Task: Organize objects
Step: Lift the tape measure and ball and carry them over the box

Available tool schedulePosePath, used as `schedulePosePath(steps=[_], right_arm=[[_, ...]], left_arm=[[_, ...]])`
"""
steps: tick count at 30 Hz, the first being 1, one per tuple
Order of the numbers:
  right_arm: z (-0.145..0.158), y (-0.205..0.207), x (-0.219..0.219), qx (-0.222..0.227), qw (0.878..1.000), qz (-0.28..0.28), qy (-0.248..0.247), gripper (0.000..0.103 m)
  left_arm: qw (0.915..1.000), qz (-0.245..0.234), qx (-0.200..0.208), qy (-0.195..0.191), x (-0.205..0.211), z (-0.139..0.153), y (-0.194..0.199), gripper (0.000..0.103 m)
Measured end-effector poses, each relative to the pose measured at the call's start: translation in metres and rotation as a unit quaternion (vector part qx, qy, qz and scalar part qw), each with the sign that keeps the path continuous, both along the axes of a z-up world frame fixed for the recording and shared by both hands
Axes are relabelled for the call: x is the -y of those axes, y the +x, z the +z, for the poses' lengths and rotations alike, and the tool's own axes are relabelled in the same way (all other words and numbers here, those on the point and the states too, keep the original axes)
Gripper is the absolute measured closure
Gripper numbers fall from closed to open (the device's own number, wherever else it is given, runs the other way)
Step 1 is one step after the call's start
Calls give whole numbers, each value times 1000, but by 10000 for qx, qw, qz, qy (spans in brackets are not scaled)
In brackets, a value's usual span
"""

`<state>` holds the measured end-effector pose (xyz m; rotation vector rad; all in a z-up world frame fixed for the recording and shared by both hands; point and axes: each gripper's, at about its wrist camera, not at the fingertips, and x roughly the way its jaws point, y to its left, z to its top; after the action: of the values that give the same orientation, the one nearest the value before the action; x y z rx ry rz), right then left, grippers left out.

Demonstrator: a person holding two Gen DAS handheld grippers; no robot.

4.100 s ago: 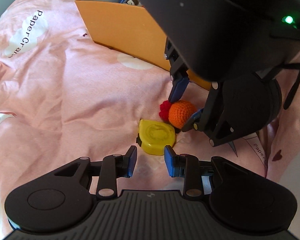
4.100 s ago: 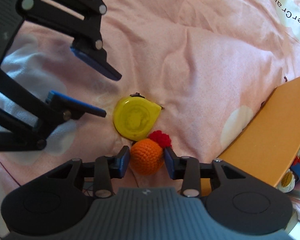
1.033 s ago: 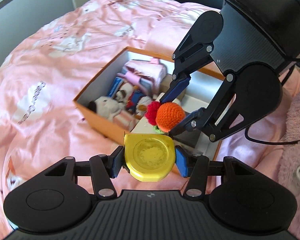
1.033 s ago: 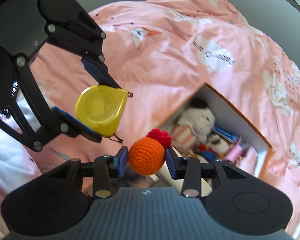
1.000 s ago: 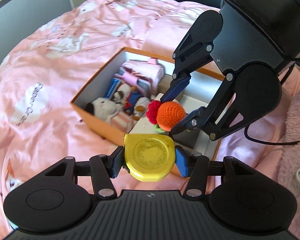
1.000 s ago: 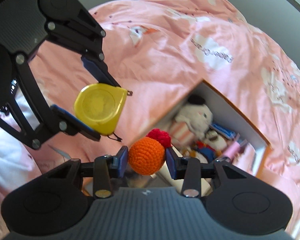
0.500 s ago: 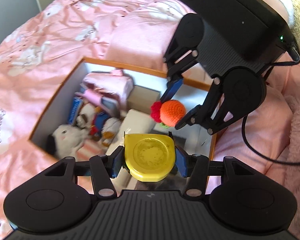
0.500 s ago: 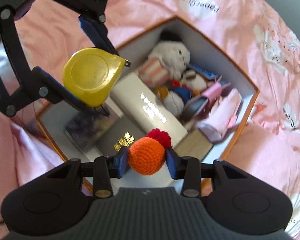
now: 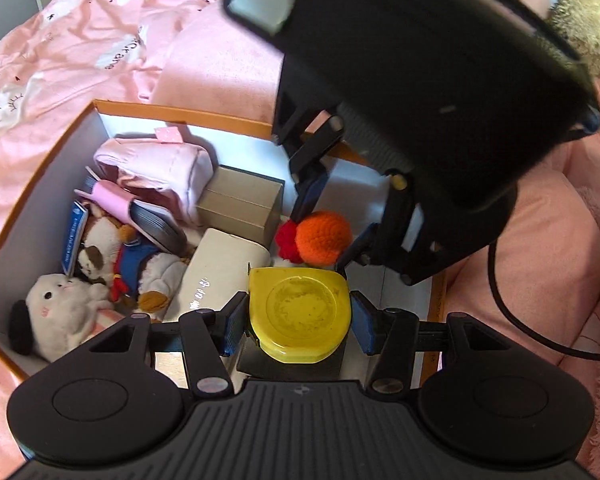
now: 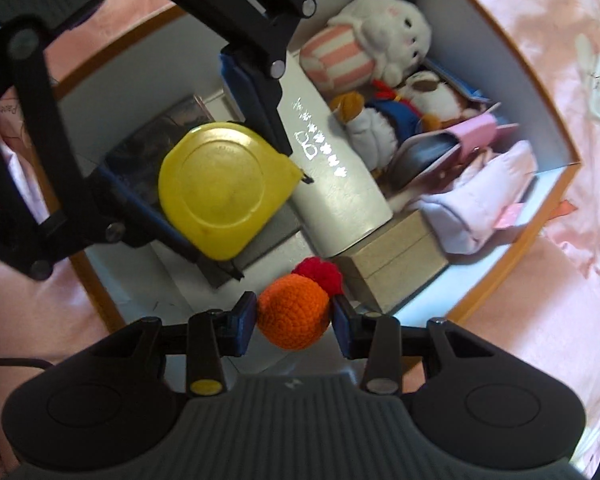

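We hold left gripper clenched on yellow tape measure over near right of orange box. Right gripper grasping crochet orange just beyond. We lower both onto bare floor, clear of plush toys, release low.

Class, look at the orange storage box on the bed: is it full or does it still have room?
Partly full. The orange box holds plush toys, a pink pouch and small cartons, but bare white floor shows at one end.

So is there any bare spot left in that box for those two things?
Some: bare white floor of the orange box beside the dark book, below the orange ball. The side with the plush toys and the pink pouch is crowded.
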<state>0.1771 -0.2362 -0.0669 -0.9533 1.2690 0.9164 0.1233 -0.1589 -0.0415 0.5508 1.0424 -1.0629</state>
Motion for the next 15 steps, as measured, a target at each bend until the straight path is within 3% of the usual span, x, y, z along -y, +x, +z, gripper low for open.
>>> schedulePosePath(steps=[8, 15], right_arm=[[-17, 3, 1, -13, 9999, 45, 124, 60], [-4, -3, 12, 244, 9990, -50, 364, 55]], left_arm=[[9999, 14, -56, 102, 0, -10, 1, 42], [9999, 15, -76, 75, 6, -13, 1, 42]])
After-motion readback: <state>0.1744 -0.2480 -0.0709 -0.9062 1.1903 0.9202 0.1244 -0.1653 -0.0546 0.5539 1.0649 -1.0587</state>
